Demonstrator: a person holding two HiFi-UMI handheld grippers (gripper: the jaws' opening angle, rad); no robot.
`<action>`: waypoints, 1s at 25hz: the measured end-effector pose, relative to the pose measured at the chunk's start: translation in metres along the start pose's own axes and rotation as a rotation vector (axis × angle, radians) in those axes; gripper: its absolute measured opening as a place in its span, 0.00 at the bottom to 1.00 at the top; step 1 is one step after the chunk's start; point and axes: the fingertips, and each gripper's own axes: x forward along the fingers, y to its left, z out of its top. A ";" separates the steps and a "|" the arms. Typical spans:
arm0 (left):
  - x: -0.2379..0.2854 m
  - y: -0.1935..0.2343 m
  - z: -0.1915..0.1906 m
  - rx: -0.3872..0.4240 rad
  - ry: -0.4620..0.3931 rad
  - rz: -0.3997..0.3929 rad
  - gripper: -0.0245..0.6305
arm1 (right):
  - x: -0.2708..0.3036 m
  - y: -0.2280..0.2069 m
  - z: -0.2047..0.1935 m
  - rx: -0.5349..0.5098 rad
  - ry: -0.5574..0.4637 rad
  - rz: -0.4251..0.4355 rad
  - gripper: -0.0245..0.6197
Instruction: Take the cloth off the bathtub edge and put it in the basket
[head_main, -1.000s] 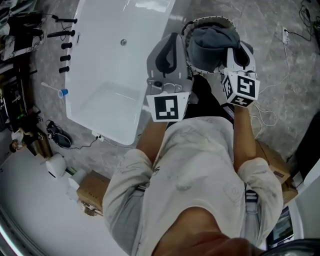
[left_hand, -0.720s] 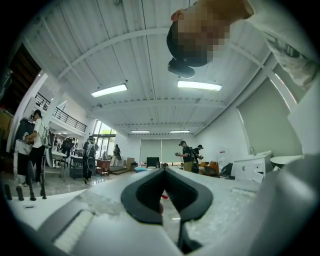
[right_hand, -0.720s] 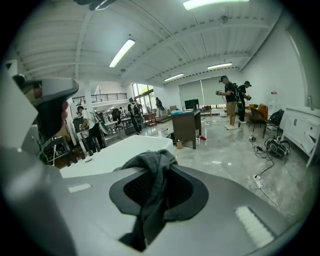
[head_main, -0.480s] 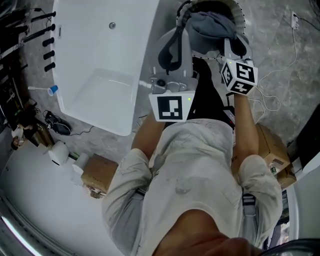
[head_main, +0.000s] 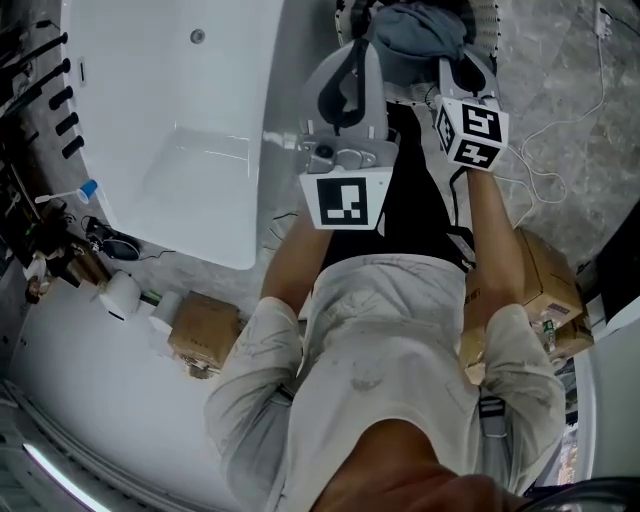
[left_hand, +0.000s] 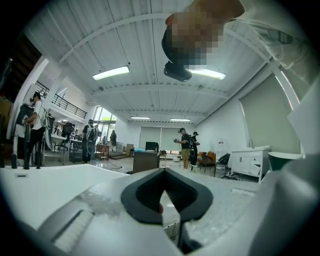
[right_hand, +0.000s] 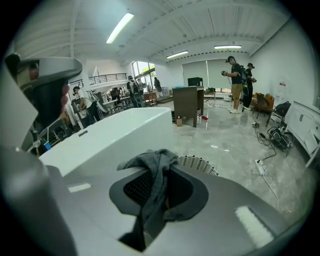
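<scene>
In the head view, your right gripper (head_main: 452, 62) is clamping the grey cloth (head_main: 415, 28). The cloth is hanging bunched over the basket (head_main: 490, 20) at the top edge of the picture, well apart from the bathtub (head_main: 170, 120) rim. I judge the delivery step to be in hand: the cloth is off the tub edge and not yet let go. Your left gripper (head_main: 352, 62) is sitting just beside the right one, between the tub's long rim and the basket. A loose cable (head_main: 560, 110) is trailing over the floor on your right and cardboard boxes (head_main: 205, 335) are lying near your feet, so the free room is straight ahead.

In the left gripper view, the jaws are meeting at their tips with nothing between them. They are pointing out over the tub's white rim toward the open hall, where people (left_hand: 186, 145) are standing well apart from you.

In the right gripper view, the jaws are pinching narrow on a fold of the cloth, and a tail of it is draping down over the near pad. The basket's slotted rim is showing just beyond the jaw tips, with the tub's rim on the left. The next move is probably calling for you to bring the jaws over the basket's mouth, inside its rim, and only then spread them. Be watching that the tail is not catching on the rim or clinging to the pad.
</scene>
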 end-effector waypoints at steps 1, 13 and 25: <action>0.001 0.001 -0.007 -0.001 0.009 0.000 0.04 | 0.005 -0.001 -0.006 0.001 0.011 -0.001 0.12; 0.011 0.002 -0.093 -0.013 0.113 -0.002 0.04 | 0.081 -0.020 -0.099 0.034 0.179 -0.007 0.12; 0.013 0.006 -0.155 0.009 0.137 -0.045 0.04 | 0.139 -0.017 -0.178 0.009 0.310 0.013 0.12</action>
